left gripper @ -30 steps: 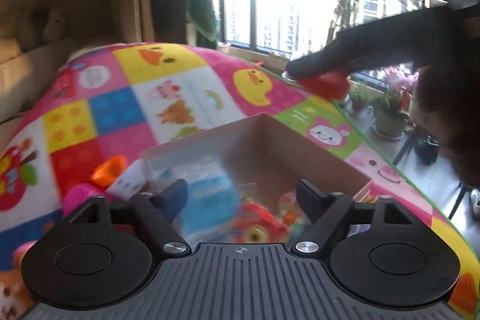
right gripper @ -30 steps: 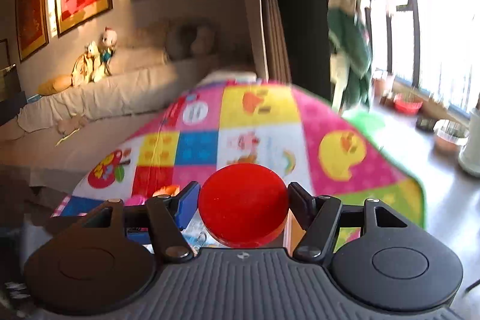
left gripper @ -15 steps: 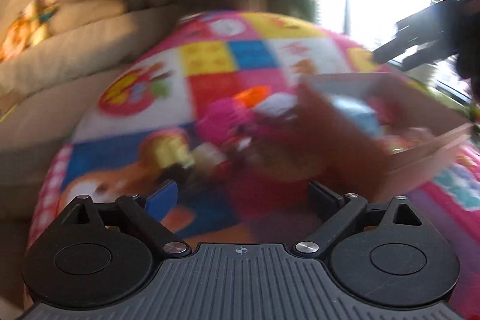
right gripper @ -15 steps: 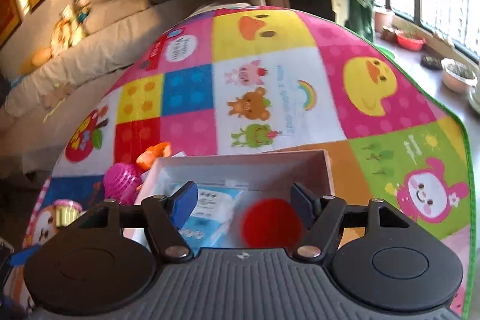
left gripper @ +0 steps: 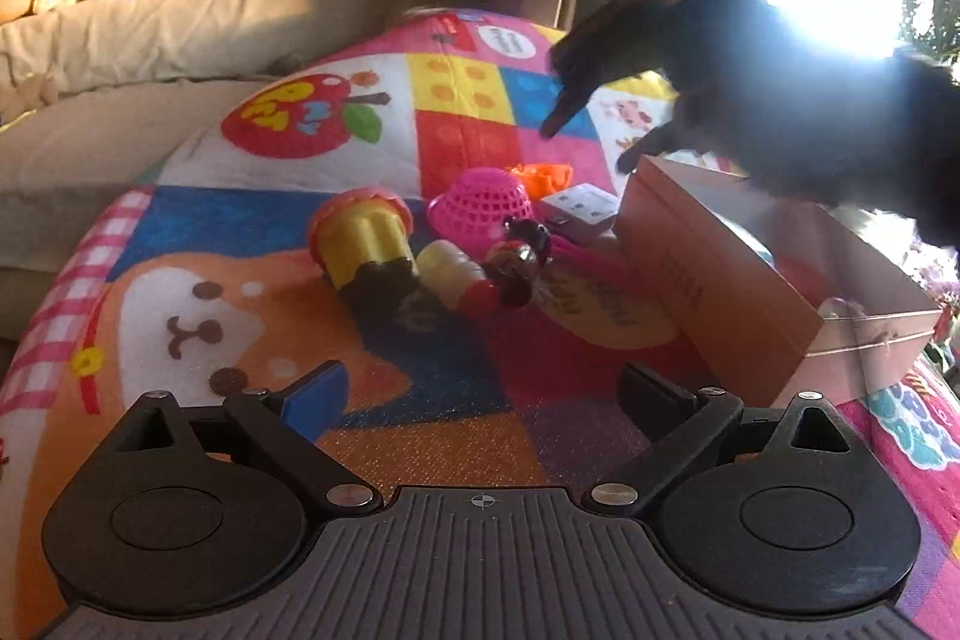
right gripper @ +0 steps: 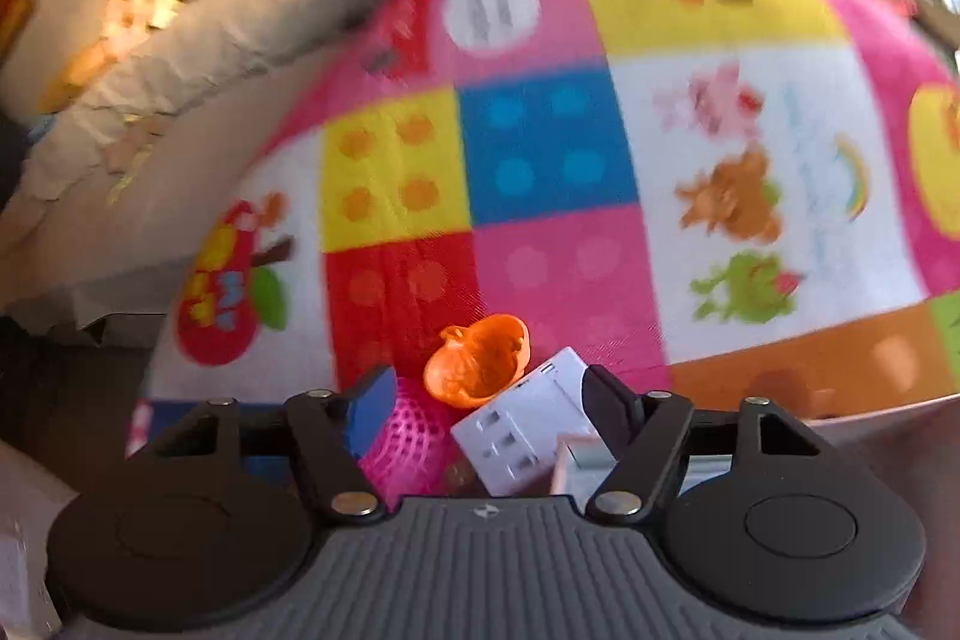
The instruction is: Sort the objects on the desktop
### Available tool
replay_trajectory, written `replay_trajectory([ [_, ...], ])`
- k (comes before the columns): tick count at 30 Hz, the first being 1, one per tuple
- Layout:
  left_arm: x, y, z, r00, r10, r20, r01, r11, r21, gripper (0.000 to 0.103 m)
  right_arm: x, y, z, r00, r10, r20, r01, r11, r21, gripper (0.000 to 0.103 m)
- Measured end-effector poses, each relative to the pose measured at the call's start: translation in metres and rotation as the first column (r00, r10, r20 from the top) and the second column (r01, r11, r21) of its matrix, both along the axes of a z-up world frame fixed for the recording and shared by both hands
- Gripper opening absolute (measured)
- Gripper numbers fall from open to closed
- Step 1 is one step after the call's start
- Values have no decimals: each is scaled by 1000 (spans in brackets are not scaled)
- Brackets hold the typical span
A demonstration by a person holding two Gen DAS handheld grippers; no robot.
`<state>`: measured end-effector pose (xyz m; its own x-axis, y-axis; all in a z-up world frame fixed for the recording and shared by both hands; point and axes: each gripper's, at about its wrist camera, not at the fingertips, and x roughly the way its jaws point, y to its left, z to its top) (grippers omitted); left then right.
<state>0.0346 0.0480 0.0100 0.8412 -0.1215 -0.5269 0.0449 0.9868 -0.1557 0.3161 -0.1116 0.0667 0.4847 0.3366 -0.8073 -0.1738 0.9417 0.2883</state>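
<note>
Red disc that sat between my R pads a sec ago is gone from them; it dropped into the cardboard box (left gripper: 714, 280) half a sec back. My right gripper (right gripper: 480, 409) now hangs over the mat (right gripper: 540, 148), jaws closing a bit, nothing gripped; below them sit pink mesh ball (right gripper: 408, 445), white power strip (right gripper: 522, 430), orange shell (right gripper: 477, 358). My left gripper (left gripper: 480, 391) has swung off the box to the toy pile, jaws opening wide, empty, over bare mat. Further: cupcake toy (left gripper: 366, 244), small bottle (left gripper: 459, 277), then box at right.
</note>
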Motion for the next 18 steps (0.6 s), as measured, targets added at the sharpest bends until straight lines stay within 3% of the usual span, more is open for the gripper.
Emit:
replay_trajectory([
  [2,1,2,-1,1000,2,-6,-2,1000,-20,100,14,8,-15,999,-51,-9,51,998,-44,65],
  [3,2,4,-2,1000,6,-14,-6,999,-34,100,19,10,-22,997,-70,-24,69,996,-60,56],
  [5,5,8,-3,999,13,-36,-16,998,-62,100,27,13,-29,994,-105,-27,103,991,-81,48],
  [7,7,12,-5,998,17,-55,-22,996,-86,100,33,16,-34,994,-81,-69,77,996,-54,25],
  [10,8,14,-6,998,19,-63,-26,994,-102,100,30,29,-41,994,-10,-111,8,1000,-18,24],
  [14,7,12,-6,998,20,-64,-26,995,-96,100,7,54,-48,990,93,-103,-100,993,-61,24],
  [18,7,11,-5,998,20,-64,-25,995,-92,101,-18,65,-44,973,188,-136,-191,982,-9,23],
])
